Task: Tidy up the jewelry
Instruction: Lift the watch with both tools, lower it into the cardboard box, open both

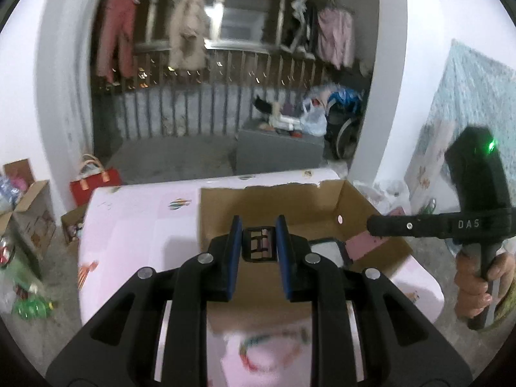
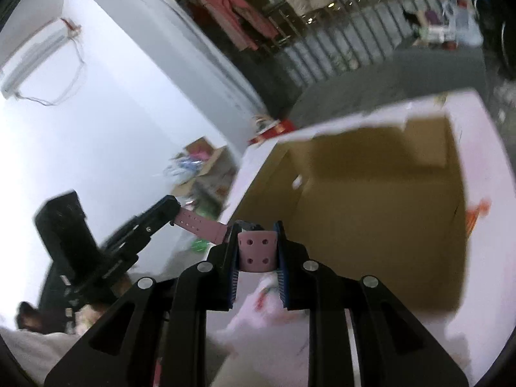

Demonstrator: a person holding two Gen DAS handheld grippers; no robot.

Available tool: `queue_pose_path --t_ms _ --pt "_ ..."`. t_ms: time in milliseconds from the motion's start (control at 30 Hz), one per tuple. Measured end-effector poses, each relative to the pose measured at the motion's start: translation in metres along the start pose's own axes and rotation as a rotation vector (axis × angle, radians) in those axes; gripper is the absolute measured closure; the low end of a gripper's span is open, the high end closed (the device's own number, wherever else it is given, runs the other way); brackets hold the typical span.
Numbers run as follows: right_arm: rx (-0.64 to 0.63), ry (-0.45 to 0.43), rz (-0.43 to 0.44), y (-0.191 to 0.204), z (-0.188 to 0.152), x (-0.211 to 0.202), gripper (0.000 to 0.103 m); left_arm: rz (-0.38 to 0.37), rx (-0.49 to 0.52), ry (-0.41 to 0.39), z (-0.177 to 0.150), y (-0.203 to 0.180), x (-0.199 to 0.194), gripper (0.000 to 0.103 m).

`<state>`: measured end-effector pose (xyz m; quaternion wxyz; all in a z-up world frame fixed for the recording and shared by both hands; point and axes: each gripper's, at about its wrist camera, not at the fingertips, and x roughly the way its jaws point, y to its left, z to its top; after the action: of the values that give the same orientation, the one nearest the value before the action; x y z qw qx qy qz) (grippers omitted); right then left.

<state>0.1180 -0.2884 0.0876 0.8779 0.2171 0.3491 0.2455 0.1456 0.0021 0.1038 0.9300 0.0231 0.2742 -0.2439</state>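
Jewelry first: which piece was in play, and where was it?

A watch (image 1: 324,247) on a pink strap (image 2: 258,251). It hung in the air, stretched between the two tools, above the near edge of an open cardboard box (image 1: 290,200).

How did the left tool (image 1: 258,225) stand?

Narrow, with its blue pads pressed on the black buckle (image 1: 258,245) at one end of the strap. From the right wrist view it reached in from the left with the strap running out of its tip.

And the right tool (image 2: 257,229)?

Narrow as well, clamped on the other end of the strap, the part with the punched holes, which curved between its pads. A hand (image 1: 474,280) gripped its handle at the right edge of the left wrist view, and a green light glowed on the body above.

Where did the box sit?

On a desk (image 1: 135,225) under a pale pink cover with small printed figures. Its flaps stood up and its brown inside looked bare where I could see it.

Could you read the watch face?

No. It showed as a pale panel in a dark frame, tilted and blurred, between the two tools.

Anything around the desk?

A red bag (image 1: 96,183) on the floor beyond it, and clothes (image 1: 116,29) hanging along a railing at the back.
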Motion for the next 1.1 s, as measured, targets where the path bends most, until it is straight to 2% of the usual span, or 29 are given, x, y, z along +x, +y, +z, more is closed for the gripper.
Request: queue_pose_path --t_ms 133,267,300,333,367,500,600,667,700,733,833,933,1067,1100 --pt "-0.012 0.102 -0.140 -0.025 0.045 0.042 0.083 0.015 0.049 0.149 0.032 -0.004 0.084 0.083" --pt "-0.004 0.225 -0.263 -0.048 0.071 0.090 0.083 0.002 0.021 0.379 0.038 -0.001 0.174 0.083" --pt "-0.014 0.258 -0.290 -0.053 0.075 0.101 0.083 0.013 0.027 0.410 0.038 0.001 0.186 0.083" --pt "-0.023 0.280 -0.319 -0.057 0.078 0.109 0.083 0.023 0.044 0.456 0.037 -0.001 0.202 0.095" --pt "-0.034 0.301 -0.343 -0.061 0.079 0.115 0.083 0.031 0.055 0.484 0.037 -0.001 0.212 0.100" --pt "-0.064 0.347 -0.413 -0.069 0.082 0.136 0.082 0.041 0.019 0.576 0.035 0.006 0.235 0.100" --pt "-0.054 0.352 -0.458 -0.074 0.075 0.132 0.075 0.071 0.014 0.585 0.030 0.009 0.235 0.099" --pt "-0.062 0.343 -0.464 -0.074 0.072 0.124 0.067 0.074 -0.007 0.584 0.027 0.014 0.230 0.094" --pt "-0.060 0.327 -0.461 -0.073 0.070 0.116 0.059 0.070 -0.016 0.575 0.027 0.016 0.226 0.088" --pt "-0.060 0.311 -0.457 -0.076 0.070 0.113 0.055 0.071 -0.017 0.563 0.029 0.016 0.220 0.083" --pt "-0.054 0.267 -0.445 -0.073 0.070 0.093 0.055 0.079 -0.019 0.502 0.032 0.017 0.197 0.072" --pt "-0.058 0.189 -0.393 -0.066 0.068 0.063 0.055 0.076 -0.023 0.411 0.036 0.020 0.162 0.063" --pt "-0.058 0.074 -0.279 -0.049 0.052 0.011 0.055 0.096 -0.011 0.274 0.032 0.026 0.104 0.054" --pt "-0.061 0.038 -0.223 -0.042 0.041 -0.008 0.055 0.097 -0.016 0.237 0.027 0.029 0.083 0.050"
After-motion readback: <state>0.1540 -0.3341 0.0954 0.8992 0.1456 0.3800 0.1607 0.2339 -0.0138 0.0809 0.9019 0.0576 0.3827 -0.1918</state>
